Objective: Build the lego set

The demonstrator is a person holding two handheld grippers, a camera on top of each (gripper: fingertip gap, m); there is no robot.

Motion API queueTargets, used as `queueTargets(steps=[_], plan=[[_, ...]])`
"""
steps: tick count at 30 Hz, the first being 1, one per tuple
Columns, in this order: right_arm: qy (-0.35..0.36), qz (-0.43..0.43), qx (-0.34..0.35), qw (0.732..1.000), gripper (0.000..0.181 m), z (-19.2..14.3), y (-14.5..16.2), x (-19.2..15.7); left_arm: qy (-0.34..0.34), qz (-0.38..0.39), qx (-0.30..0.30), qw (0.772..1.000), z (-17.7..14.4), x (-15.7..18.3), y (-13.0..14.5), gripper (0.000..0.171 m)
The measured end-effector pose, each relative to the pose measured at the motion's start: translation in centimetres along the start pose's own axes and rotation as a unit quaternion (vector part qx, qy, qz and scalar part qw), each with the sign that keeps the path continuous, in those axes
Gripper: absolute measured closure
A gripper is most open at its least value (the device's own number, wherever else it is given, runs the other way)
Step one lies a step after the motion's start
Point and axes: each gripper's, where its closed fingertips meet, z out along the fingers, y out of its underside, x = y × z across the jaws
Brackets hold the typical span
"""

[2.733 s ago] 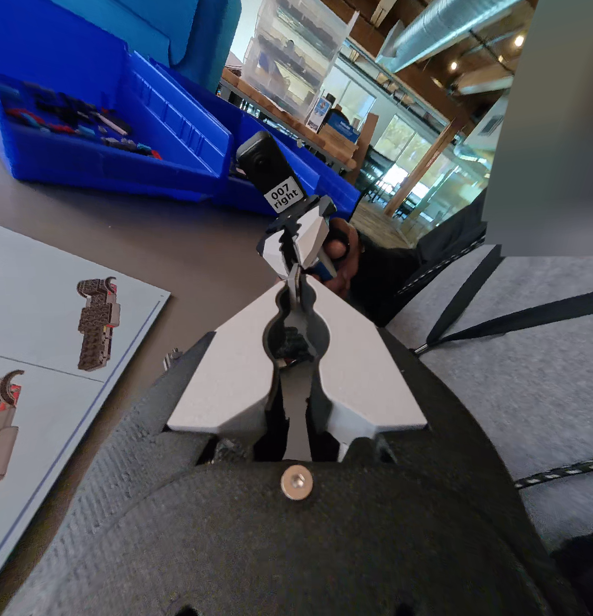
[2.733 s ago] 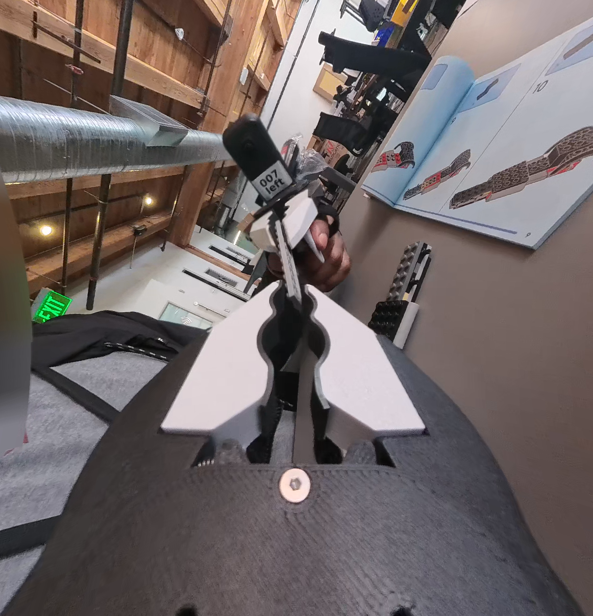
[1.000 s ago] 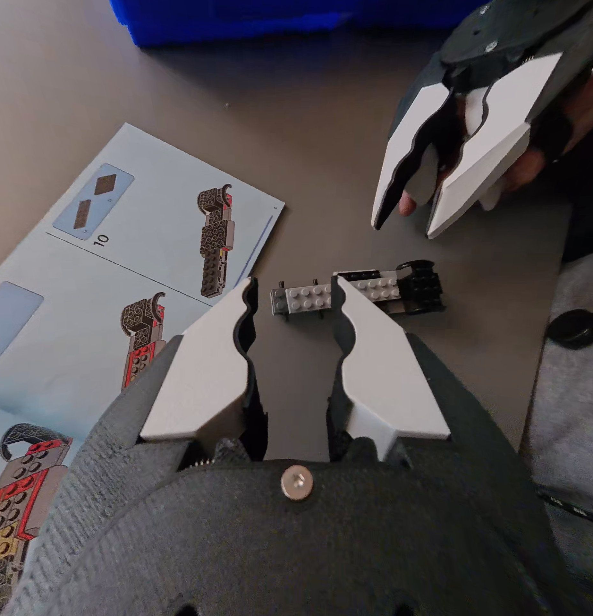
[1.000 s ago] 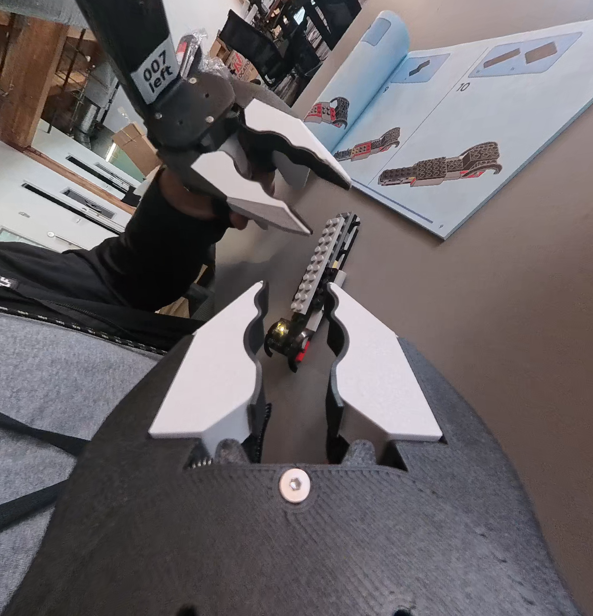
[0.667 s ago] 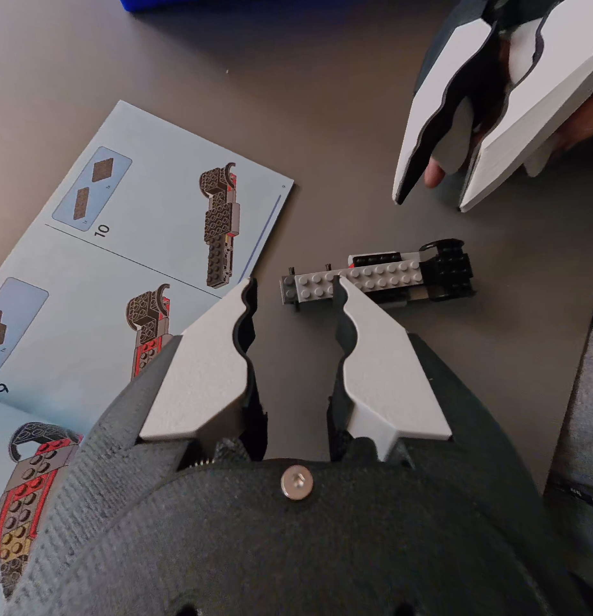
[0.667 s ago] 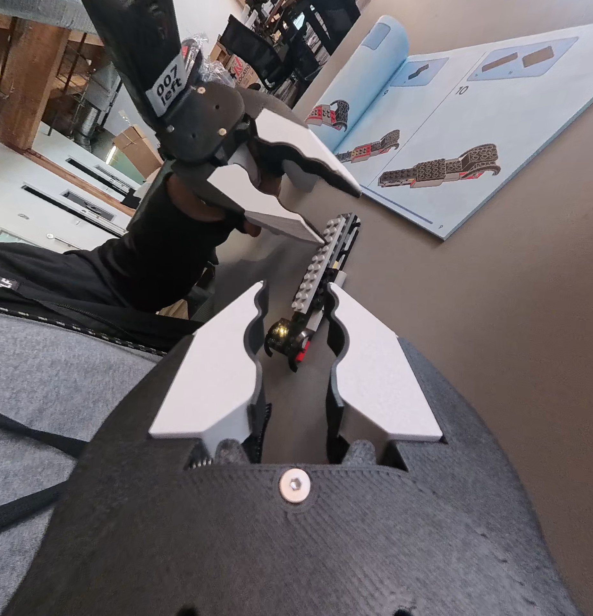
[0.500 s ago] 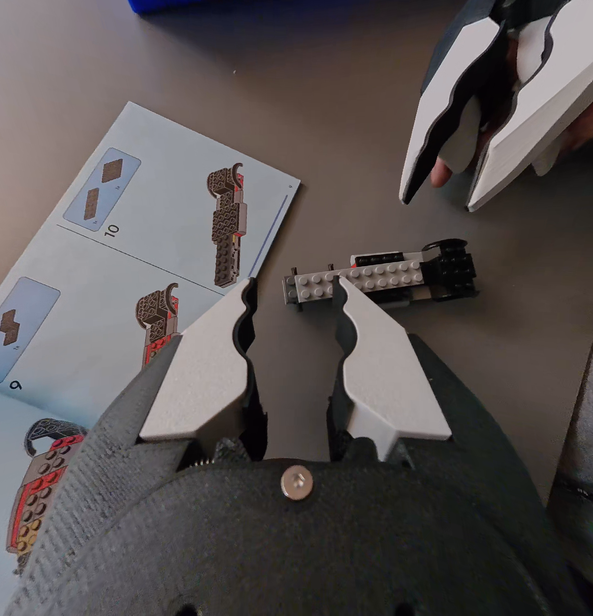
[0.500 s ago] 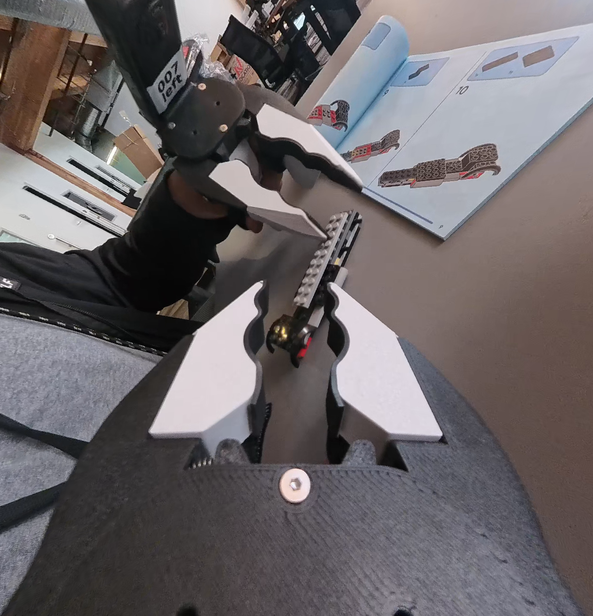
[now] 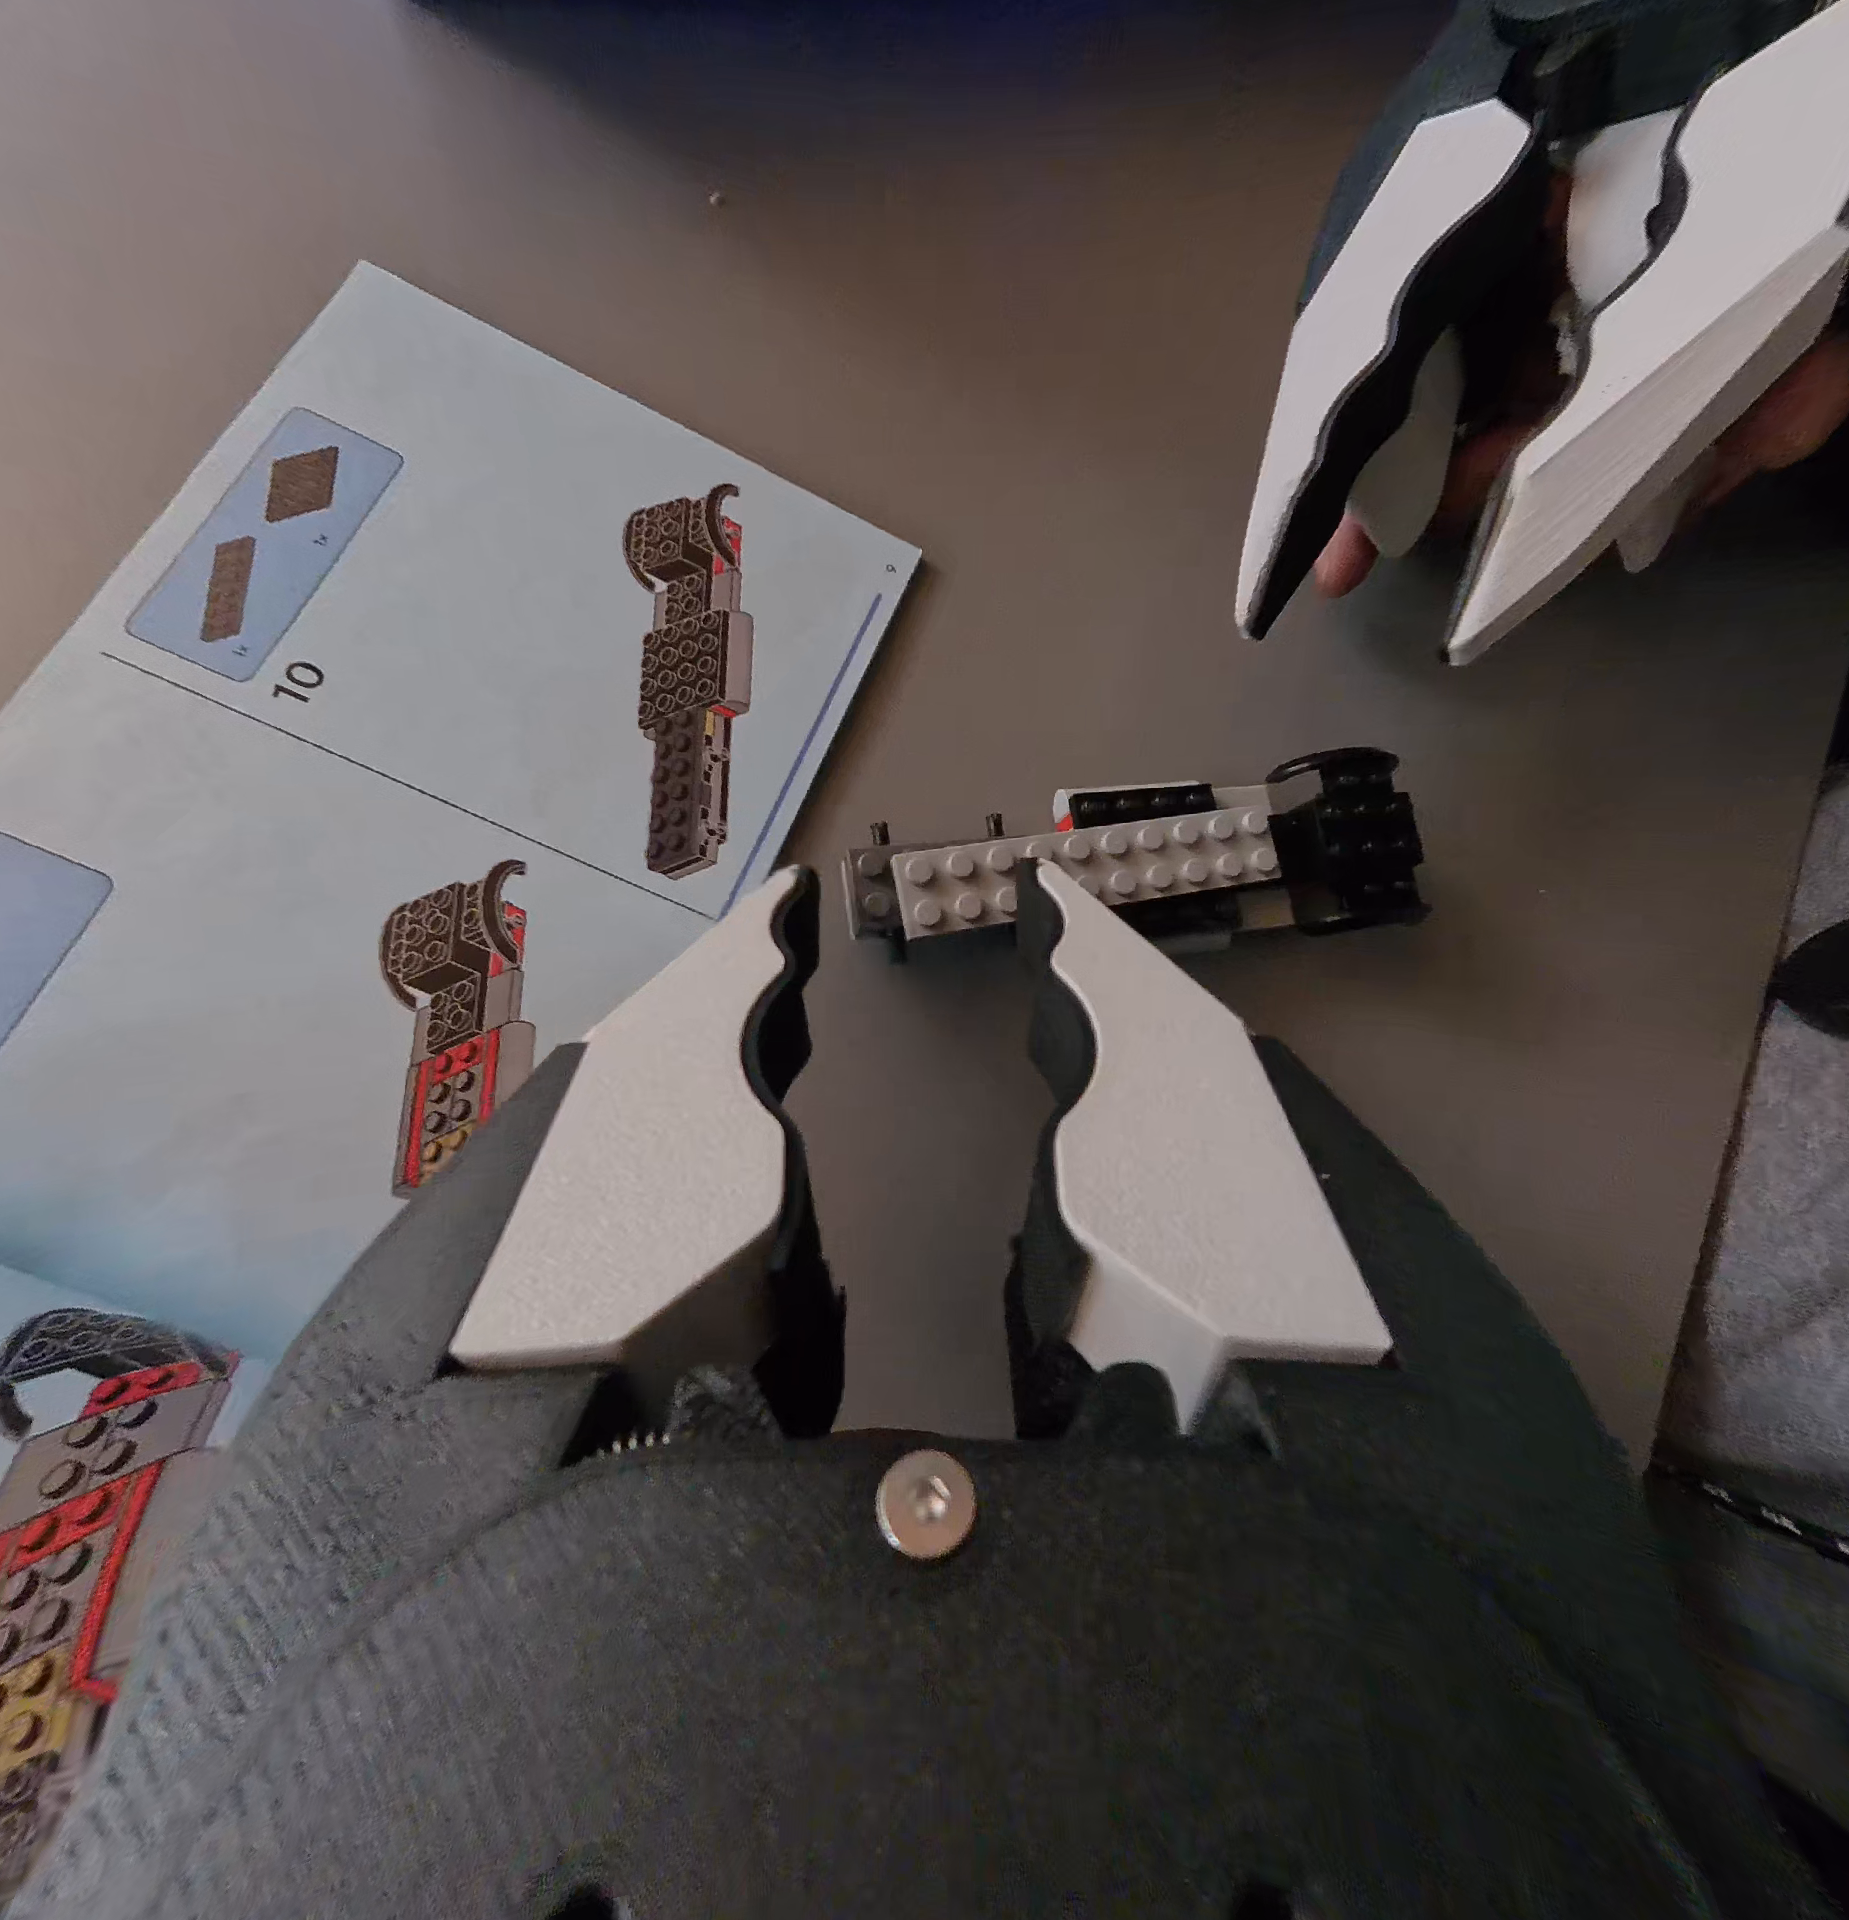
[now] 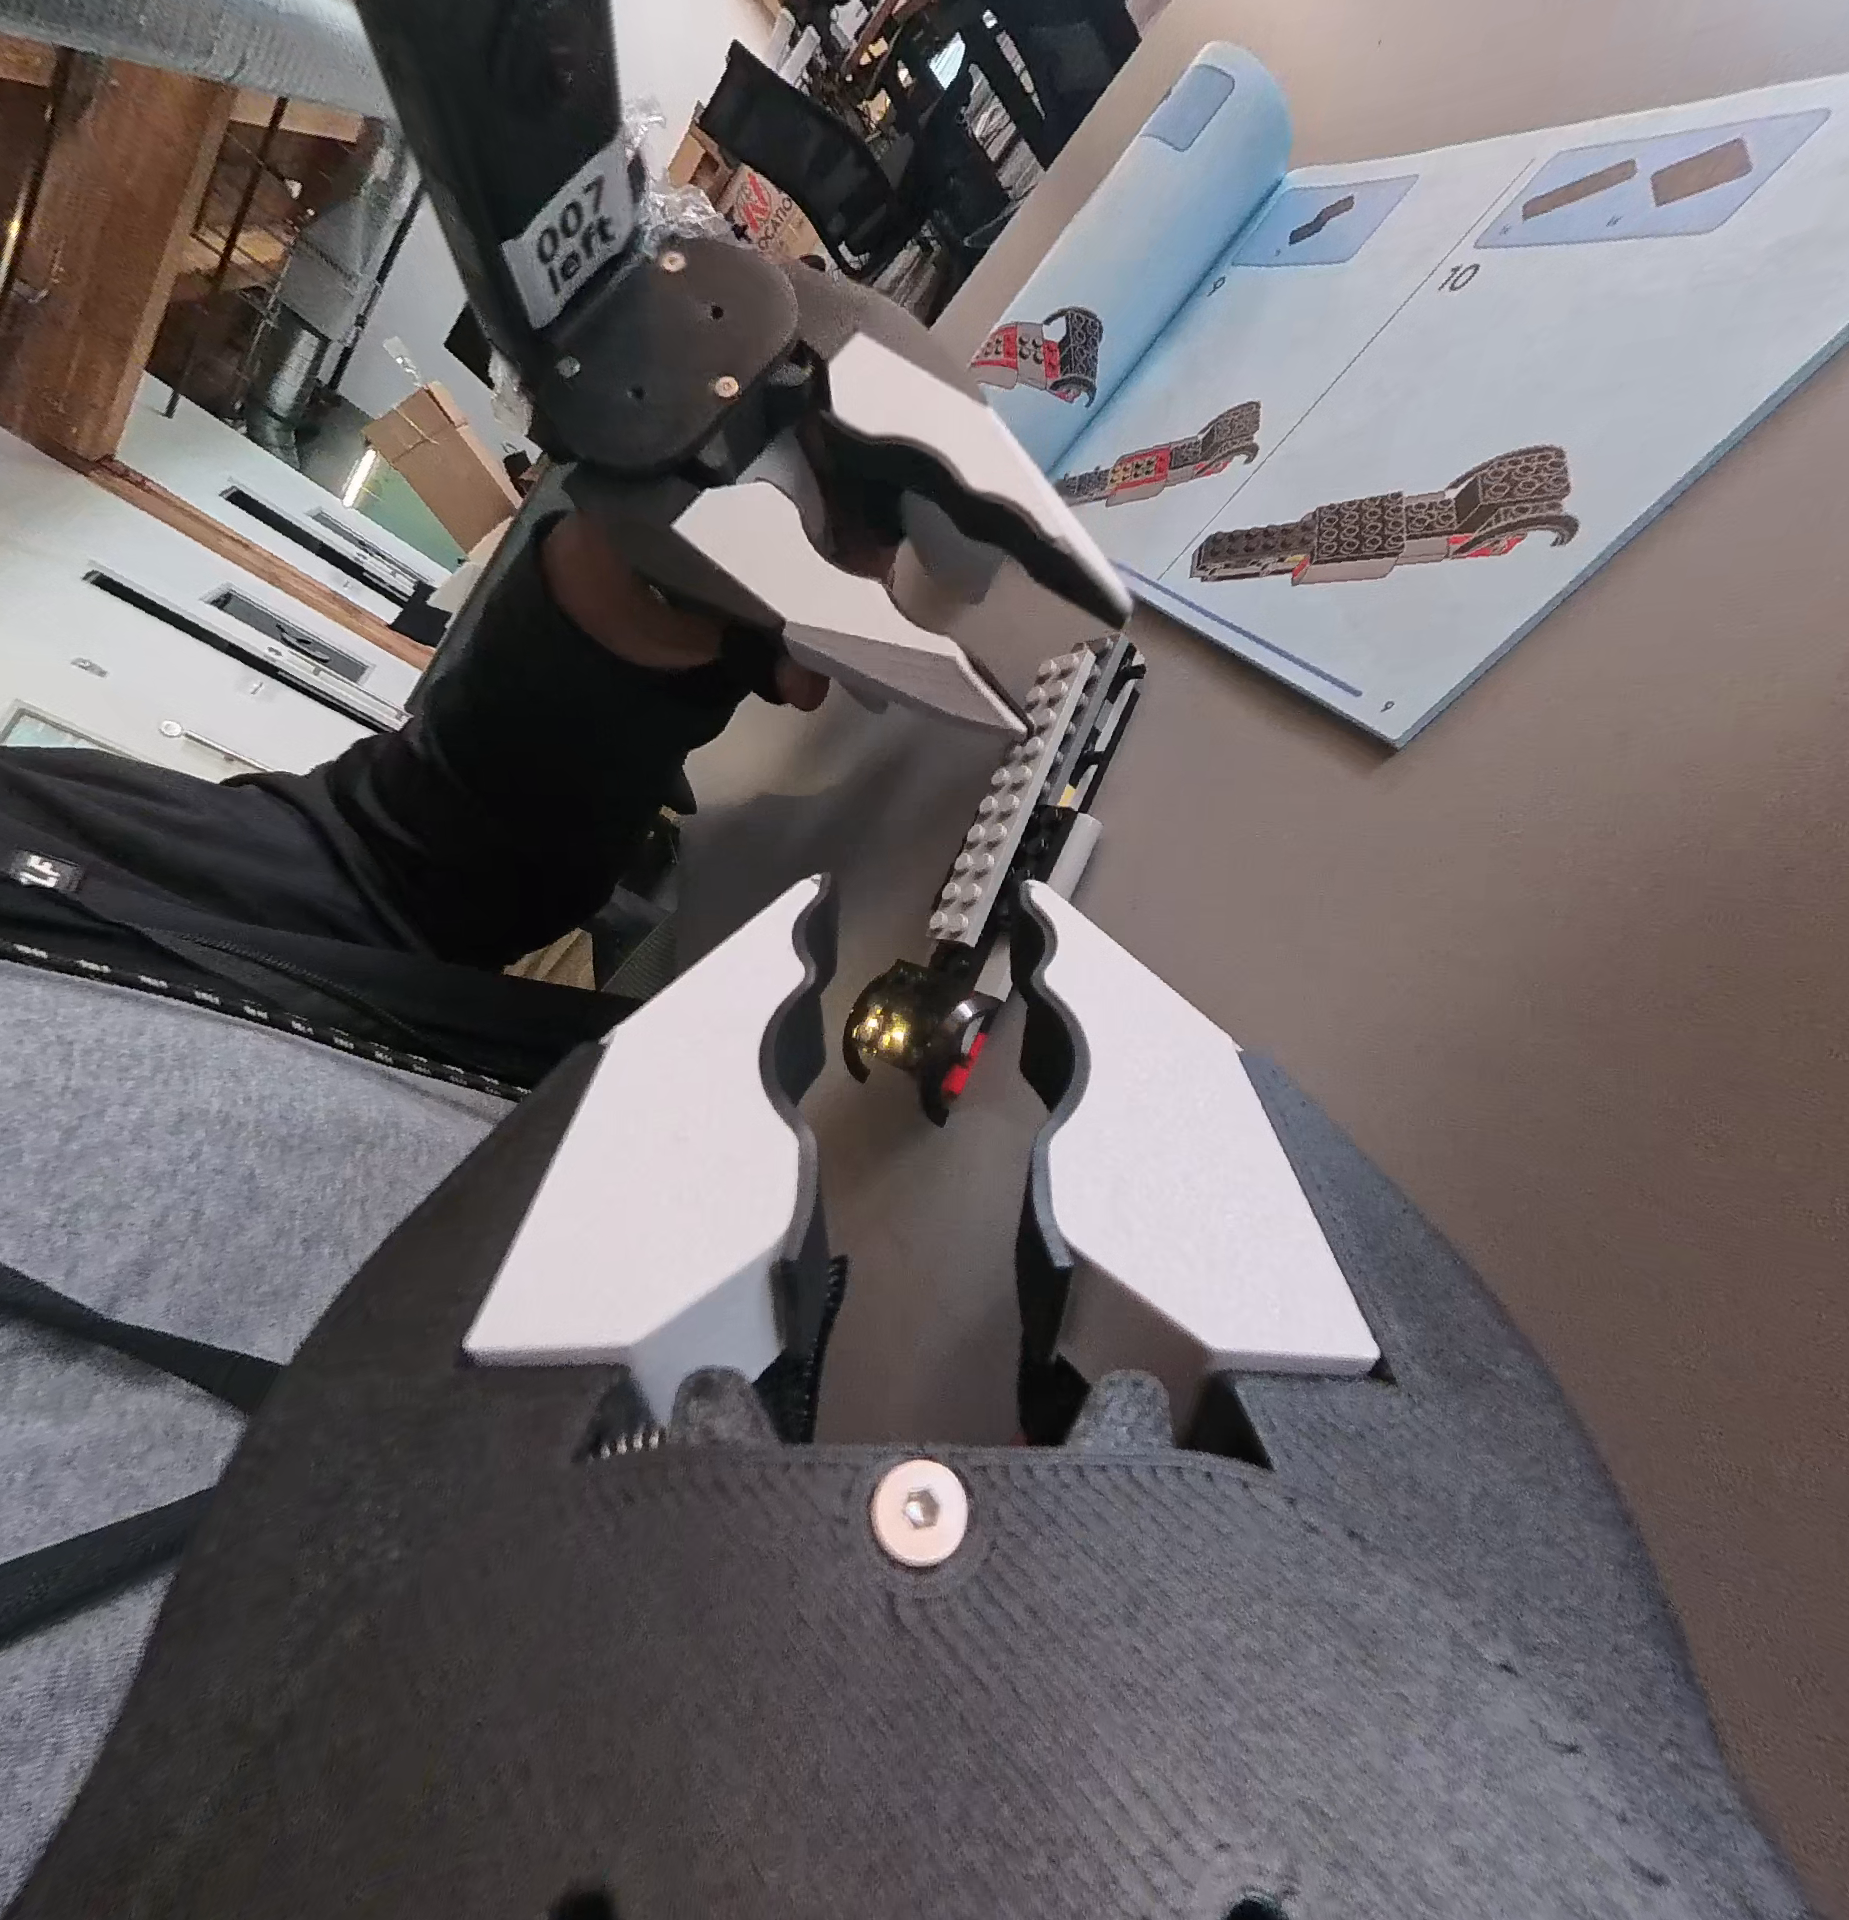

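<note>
A long lego build of grey studded plates with a black block at one end lies on the dark table. My left gripper is open and empty, with its tips just over the build's grey end. My right gripper is open and empty, hovering above the build's black end. In the right wrist view the build runs away from the right gripper, whose tips flank its near end. The left gripper hangs open over the far end there.
An open instruction booklet with pictures of the build lies on the table left of the build; it also shows in the right wrist view. A person's grey clothing is at the table's right edge. A hand holds the left gripper.
Both grippers were shut together in the air 2.7 s ago; now both are open above the build lying on the table. Over the last second the left gripper edged closer to the grey end.
</note>
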Motion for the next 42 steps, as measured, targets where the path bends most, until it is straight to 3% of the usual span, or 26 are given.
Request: queueTargets(steps=[11, 24, 32, 35, 42], plan=[[-0.001, 0.000, -0.002, 1.000, 0.146, 0.0, 0.1, 0.0, 0.036, -0.030, 0.009, 0.999, 0.1, 0.0, 0.0, 0.147], [0.000, 0.000, -0.003, 1.000, 0.146, 0.1, 0.1, 0.0, 0.041, -0.039, 0.009, 0.998, 0.0, -0.1, 0.0, 0.144], [0.003, -0.001, -0.002, 1.000, 0.146, 0.1, 0.1, 0.1, 0.028, -0.057, 0.046, 0.997, -1.3, -0.1, -0.7, 0.142], [0.004, -0.003, 0.004, 1.000, 0.146, -0.1, -0.1, 0.1, 0.009, -0.065, 0.082, 0.994, -2.5, -0.4, -1.2, 0.141], [0.040, -0.075, 0.054, 0.995, 0.141, -2.4, -2.5, 0.8, -0.047, -0.092, 0.235, 0.967, -7.2, -1.8, -2.9, 0.127]])
